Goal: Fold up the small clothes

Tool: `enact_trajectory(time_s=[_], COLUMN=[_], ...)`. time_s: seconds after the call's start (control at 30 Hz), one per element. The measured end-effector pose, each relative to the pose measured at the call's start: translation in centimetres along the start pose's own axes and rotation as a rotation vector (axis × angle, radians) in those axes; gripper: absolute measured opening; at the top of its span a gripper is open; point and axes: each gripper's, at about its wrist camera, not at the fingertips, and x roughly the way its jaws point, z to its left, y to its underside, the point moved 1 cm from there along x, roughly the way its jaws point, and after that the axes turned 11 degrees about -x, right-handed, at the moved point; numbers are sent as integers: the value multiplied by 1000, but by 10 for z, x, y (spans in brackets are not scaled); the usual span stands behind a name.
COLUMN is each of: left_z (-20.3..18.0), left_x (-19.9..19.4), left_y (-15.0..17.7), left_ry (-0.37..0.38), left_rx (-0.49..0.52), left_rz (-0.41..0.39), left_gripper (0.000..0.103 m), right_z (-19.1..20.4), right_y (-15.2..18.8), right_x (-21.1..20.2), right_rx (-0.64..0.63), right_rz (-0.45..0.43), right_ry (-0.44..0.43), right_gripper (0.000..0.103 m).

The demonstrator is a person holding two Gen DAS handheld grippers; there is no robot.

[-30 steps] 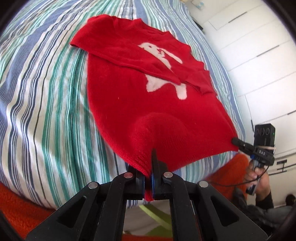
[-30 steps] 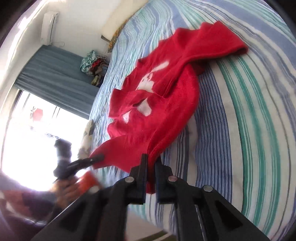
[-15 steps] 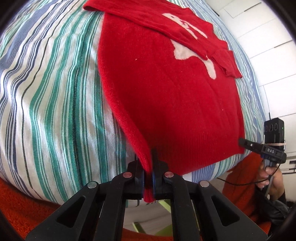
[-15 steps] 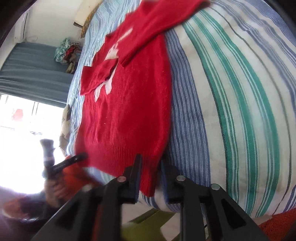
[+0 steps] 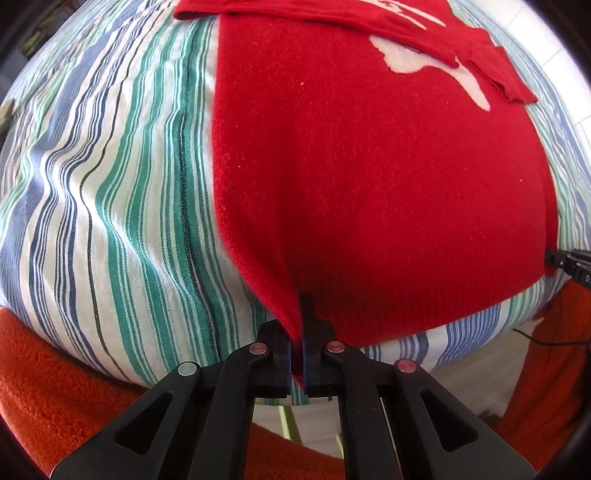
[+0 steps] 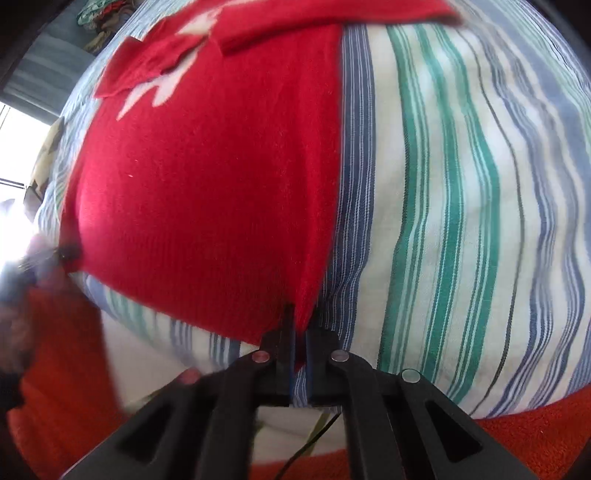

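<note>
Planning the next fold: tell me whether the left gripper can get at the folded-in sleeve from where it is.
Probably not yet. The left gripper is shut on the sweater hem at the near edge; the sleeve lies across the far end, unobstructed, so it must release first.

Left gripper (image 5: 298, 332), bottom centre of frame, points downward, jaws clamped on cloth. Right gripper (image 6: 300, 328), bottom centre likewise, jaws also pinched on cloth.

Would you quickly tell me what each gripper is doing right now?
Left gripper: closed on a hem corner of the red sweater.
Right gripper: closed on the other hem corner of the sweater.
</note>
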Motion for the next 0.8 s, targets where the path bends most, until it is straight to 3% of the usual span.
enact_trajectory(time_s=[0.4,0.47,0.5,0.53,0.6,0.63,0.73,0.8], left_z=[-4,-6,-8,-7,4,8,23,33], left_x=[-1,-4,-6,-9,-12,-14,-17,-27], left_y=[7,8,9,10,12,13,19,25], left_ry=[-52,-66,-77,-92,-126,-130,-109,-123], left_rx=[-59,-65,-73,-86,-126,-144,-180,-177], left_rz=[-44,-45,-43,-38,-26,-23,29,46], left_gripper=[8,17,32,62,95,96,94,91], right_z=[-6,-3,0,3,5,4,4,3], right_y=[13,13,13,12,12,12,18,22], right_x=[-15,-17,-17,-17,-19,-21,-30,-37], right_rx=[24,18,16,16,19,20,15,12], right_rz=[-99,-109,-114,-116,-122,-124,-128,-121], right_ry=[47,48,45,44,38,38,49,50], right_gripper=[3,7,7,7,13,15,36,58])
